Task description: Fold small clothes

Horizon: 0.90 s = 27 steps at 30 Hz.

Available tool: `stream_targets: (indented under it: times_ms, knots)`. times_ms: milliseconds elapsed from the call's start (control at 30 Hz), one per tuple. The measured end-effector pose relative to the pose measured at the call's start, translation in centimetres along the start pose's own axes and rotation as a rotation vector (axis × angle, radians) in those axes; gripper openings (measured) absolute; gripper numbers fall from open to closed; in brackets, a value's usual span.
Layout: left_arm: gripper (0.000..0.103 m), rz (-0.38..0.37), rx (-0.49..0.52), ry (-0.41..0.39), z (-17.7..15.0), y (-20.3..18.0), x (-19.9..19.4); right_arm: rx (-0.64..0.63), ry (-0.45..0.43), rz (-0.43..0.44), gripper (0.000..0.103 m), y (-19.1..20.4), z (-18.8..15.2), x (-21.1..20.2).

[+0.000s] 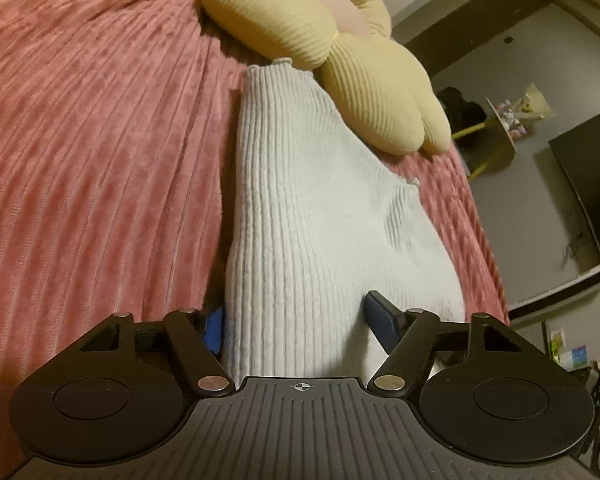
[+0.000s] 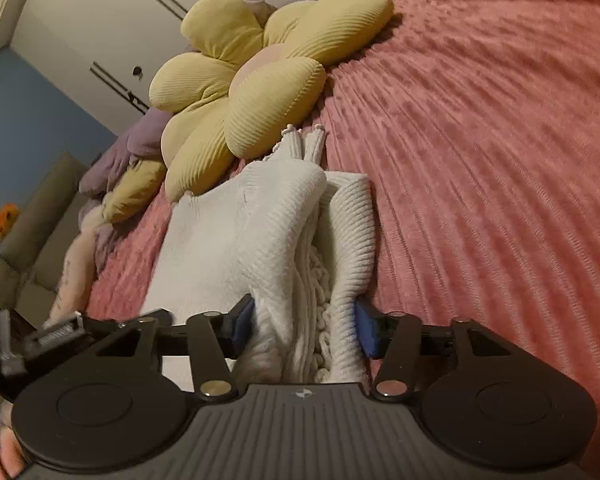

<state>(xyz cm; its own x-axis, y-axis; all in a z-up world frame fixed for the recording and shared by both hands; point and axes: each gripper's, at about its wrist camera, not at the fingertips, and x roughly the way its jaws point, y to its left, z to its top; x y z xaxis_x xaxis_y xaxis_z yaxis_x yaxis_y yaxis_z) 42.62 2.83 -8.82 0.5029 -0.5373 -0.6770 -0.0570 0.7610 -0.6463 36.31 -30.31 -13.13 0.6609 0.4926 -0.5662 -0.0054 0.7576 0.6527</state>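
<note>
A white ribbed knit garment lies lengthwise on the pink bedspread, its far end reaching a yellow flower cushion. My left gripper is shut on the near end, and the cloth fills the gap between its blue pads. In the right wrist view the garment is bunched in folds with two frilled cuffs at its far end. My right gripper is shut on that thick bunch, its blue pads pressing in from both sides.
The flower cushion and a purple cushion crowd the bed's far side. Wardrobe doors stand behind. Past the bed edge are a dark screen and a small yellow table. Fingers show at the bottom left.
</note>
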Motion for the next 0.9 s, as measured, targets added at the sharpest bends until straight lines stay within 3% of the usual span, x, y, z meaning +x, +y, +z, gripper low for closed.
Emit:
stream_targets:
  times_ms: [33, 133, 233, 300, 367, 467, 600, 667, 700, 767, 800, 900]
  knots:
    - [0.054, 0.012, 0.007, 0.001, 0.1, -0.1, -0.1, 0.001, -0.004, -0.001, 0.053, 0.1, 0.0, 0.1]
    - [0.042, 0.001, 0.012, -0.004, 0.4, -0.3, -1.0, -0.003, -0.013, -0.007, 0.042, 0.5, -0.1, 0.0]
    - [0.04, -0.04, -0.01, -0.023, 0.7, -0.5, -3.1, 0.032, -0.02, 0.02, 0.038, 1.2, 0.0, -0.4]
    - [0.04, -0.038, 0.013, -0.065, 0.8, -1.0, -5.4, 0.079, -0.012, 0.1, 0.036, 1.6, 0.0, -0.7]
    - [0.04, 0.024, 0.062, -0.1, 0.4, -1.2, -7.8, 0.105, 0.016, 0.17, 0.036, 2.4, -0.5, -0.4]
    - [0.042, 0.114, 0.119, -0.094, -0.9, -0.5, -10.3, 0.038, 0.057, 0.192, 0.036, 4.5, -2.3, 0.3]
    - [0.045, 0.288, 0.202, -0.132, -2.8, 1.1, -13.2, -0.077, 0.065, 0.089, 0.047, 6.5, -4.9, 0.2]
    - [0.05, 0.346, 0.23, -0.203, -3.3, 1.2, -14.6, -0.133, 0.0, 0.028, 0.049, 7.5, -5.3, -1.1]
    - [0.057, 0.365, 0.234, -0.243, -3.4, 1.0, -15.1, -0.158, -0.048, -0.005, 0.049, 8.1, -5.3, -1.9]
    - [0.074, 0.346, 0.211, -0.31, -3.3, 0.6, -15.5, -0.237, -0.16, -0.093, 0.05, 10.3, -5.4, -3.4]
    - [0.088, 0.336, 0.194, -0.322, -3.0, 0.3, -15.1, -0.269, -0.191, -0.116, 0.05, 11.5, -5.4, -3.5]
    - [0.09, 0.39, 0.166, -0.349, -2.2, -0.2, -12.8, -0.366, -0.202, -0.133, 0.048, 15.5, -5.7, -1.7]
